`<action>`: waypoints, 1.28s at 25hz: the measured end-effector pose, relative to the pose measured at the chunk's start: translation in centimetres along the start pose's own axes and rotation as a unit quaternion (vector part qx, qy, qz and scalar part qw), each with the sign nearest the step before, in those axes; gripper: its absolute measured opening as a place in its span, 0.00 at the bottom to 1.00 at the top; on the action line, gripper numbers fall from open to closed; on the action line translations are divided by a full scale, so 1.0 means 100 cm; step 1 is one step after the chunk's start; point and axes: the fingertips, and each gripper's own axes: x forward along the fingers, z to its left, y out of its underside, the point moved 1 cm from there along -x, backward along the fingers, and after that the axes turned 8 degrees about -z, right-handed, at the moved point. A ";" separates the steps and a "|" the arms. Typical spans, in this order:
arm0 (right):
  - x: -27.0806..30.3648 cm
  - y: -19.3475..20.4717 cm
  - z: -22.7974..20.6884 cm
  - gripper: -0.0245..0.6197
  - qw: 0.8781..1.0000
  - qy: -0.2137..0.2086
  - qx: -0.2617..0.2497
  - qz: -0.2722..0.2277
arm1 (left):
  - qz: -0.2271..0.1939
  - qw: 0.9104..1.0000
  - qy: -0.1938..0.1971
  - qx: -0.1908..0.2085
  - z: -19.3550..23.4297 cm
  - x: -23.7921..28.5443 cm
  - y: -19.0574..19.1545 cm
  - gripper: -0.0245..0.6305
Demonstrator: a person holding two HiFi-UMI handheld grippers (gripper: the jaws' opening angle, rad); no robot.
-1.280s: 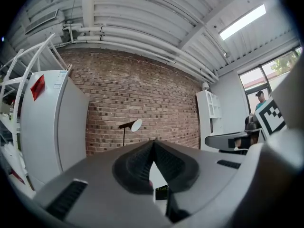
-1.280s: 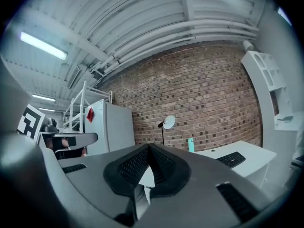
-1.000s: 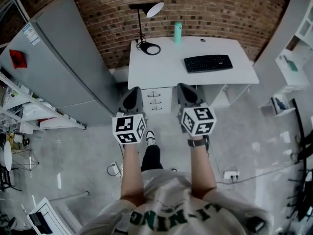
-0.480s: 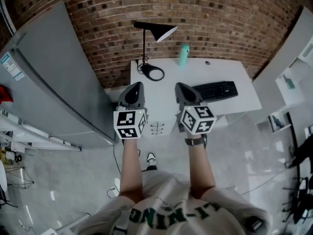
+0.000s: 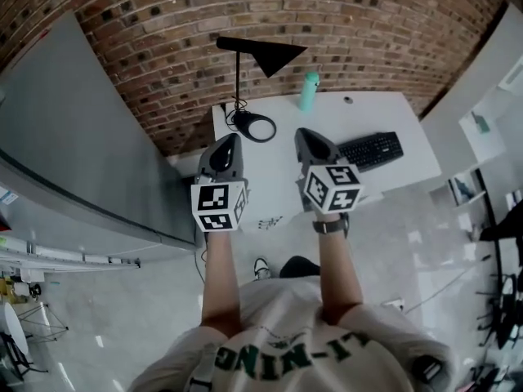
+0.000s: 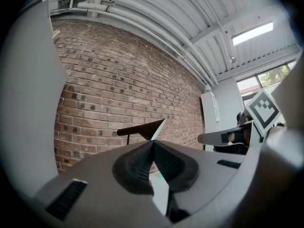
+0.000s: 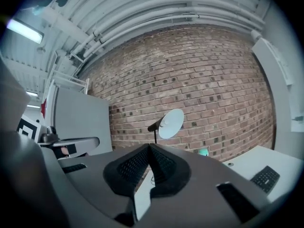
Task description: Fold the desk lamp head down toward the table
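Observation:
The black desk lamp stands at the back left of the white desk (image 5: 364, 117). Its cone head (image 5: 274, 55) is raised on a thin upright stem (image 5: 238, 80) above a ring base (image 5: 253, 126). My left gripper (image 5: 229, 141) and right gripper (image 5: 304, 135) are held side by side over the desk's near part, short of the lamp, both shut and empty. In the left gripper view the lamp head (image 6: 142, 128) shows just above the shut left gripper (image 6: 153, 144). The right gripper view has the lamp head (image 7: 171, 123) facing the shut right gripper (image 7: 148, 147).
A teal bottle (image 5: 308, 91) stands by the brick wall to the right of the lamp. A black keyboard (image 5: 372, 150) lies on the desk's right half. A tall grey cabinet (image 5: 73, 137) flanks the desk on the left, and white shelves (image 5: 490, 121) stand on the right.
The person has walked up to the desk, so lamp and desk are nearer and larger. Both grippers, earlier over the floor before the desk, are now above its near part, still shut.

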 end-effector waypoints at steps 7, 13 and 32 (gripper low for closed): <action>0.029 -0.006 -0.023 0.04 1.000 0.013 -0.013 0.001 | 0.001 1.000 0.016 -0.001 0.007 0.036 0.006 0.03; 0.057 -0.021 -0.040 0.05 1.000 -0.001 0.004 -0.017 | 0.000 1.000 0.020 0.010 0.006 0.069 0.005 0.03; 0.150 -0.056 -0.066 0.18 0.990 -0.097 0.096 -0.046 | 0.001 1.000 -0.012 0.016 0.033 0.150 0.008 0.03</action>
